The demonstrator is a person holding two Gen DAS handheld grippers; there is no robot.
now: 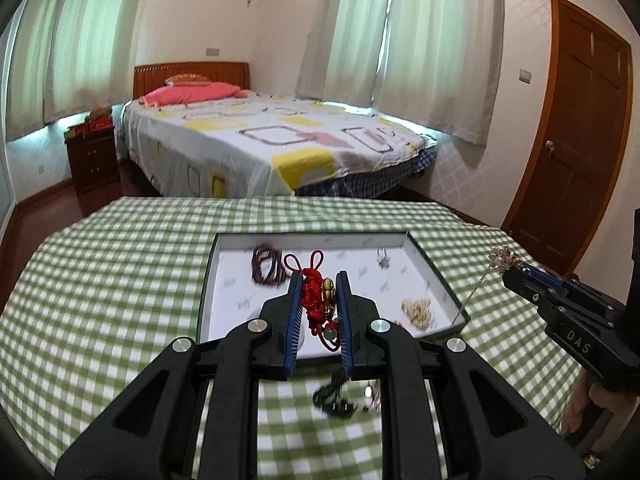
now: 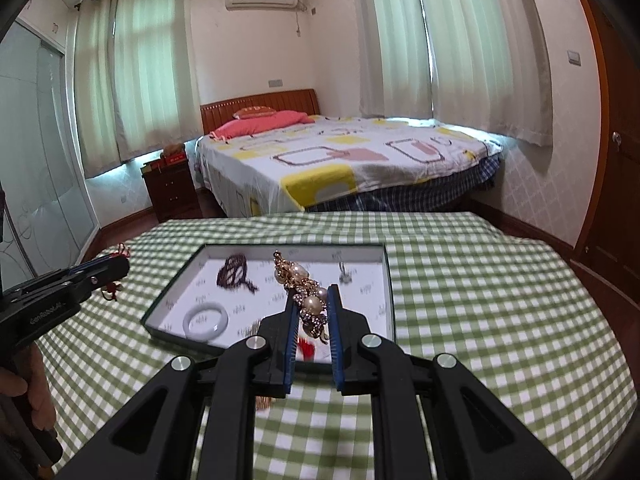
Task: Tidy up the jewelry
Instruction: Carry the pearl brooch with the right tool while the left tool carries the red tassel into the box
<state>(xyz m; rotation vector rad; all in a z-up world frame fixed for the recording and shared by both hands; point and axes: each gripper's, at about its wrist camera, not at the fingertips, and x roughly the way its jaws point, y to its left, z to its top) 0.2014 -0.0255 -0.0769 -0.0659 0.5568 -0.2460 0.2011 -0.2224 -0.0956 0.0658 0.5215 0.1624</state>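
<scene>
L wrist view: left gripper clamps a red knotted cord charm above the white-lined tray on the checked tablecloth; R wrist view: right gripper pinches a pearl-and-gold brooch over that tray, w/ white bangle & dark bead bracelet inside.

The shallow white-lined cardboard tray lies on the green-and-white checked tablecloth. Inside it, the dark beaded bracelet sits toward the far left corner, the small silver ring toward the far right, and the pale jade bangle at the near left (close to the rim). Beyond the tray stands the wooden-framed bed.
</scene>
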